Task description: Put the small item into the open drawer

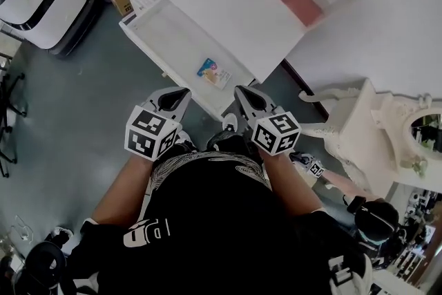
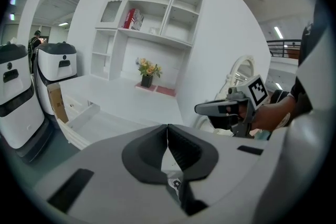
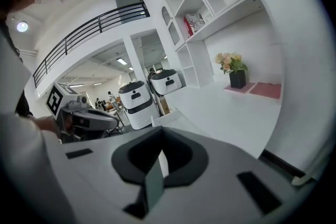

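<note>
Left gripper (image 1: 177,97): square black-and-white markers on its cube, no letters.
Right gripper (image 1: 246,94): the same kind of markers on its cube.
Shirt (image 1: 207,217): white letter-like print at 7 o'clock, not legible.
Item (image 1: 214,72): colourful print, 12 o'clock of the grippers, too small to read.
Red box (image 2: 131,19): print on its face, blurred.
Readable words or numbers: none.
</note>
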`<act>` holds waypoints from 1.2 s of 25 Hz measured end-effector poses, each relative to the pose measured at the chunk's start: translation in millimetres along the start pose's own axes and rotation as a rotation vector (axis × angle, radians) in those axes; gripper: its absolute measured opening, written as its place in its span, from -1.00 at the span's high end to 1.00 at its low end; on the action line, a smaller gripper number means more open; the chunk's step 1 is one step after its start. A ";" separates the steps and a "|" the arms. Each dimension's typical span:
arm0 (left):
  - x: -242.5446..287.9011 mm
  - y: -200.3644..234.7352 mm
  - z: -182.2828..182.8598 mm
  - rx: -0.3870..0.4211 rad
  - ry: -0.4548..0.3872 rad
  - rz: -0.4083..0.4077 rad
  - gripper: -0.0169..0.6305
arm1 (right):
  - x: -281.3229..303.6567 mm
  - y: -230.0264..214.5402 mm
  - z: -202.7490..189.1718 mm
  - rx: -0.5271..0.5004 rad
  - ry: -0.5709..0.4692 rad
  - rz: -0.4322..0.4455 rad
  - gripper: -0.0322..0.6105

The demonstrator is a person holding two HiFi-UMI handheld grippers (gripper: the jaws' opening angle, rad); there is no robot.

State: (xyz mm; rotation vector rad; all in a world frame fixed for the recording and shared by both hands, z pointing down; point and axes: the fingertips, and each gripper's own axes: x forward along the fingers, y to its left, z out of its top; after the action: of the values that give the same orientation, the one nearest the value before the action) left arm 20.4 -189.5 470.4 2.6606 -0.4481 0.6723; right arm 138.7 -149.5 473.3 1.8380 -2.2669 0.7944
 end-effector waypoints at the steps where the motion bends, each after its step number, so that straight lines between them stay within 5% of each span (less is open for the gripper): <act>1: -0.1 -2.9 -1.7 0.000 0.003 -0.003 0.90 | -4.2 0.3 -0.5 -0.007 -0.003 0.000 0.88; 18: -2.9 -70.2 12.8 -0.062 -0.088 0.071 0.90 | -65.3 4.3 3.3 -0.138 -0.007 0.105 0.88; 30: -11.4 -139.2 -7.3 -0.067 -0.061 0.141 0.90 | -128.0 1.1 -28.8 -0.062 -0.012 0.187 0.88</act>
State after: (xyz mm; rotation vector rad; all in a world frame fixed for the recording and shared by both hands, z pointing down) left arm 61.6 -60.9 434.0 2.6101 -0.6681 0.6059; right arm 163.9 -23.8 445.7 1.6266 -2.4689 0.7306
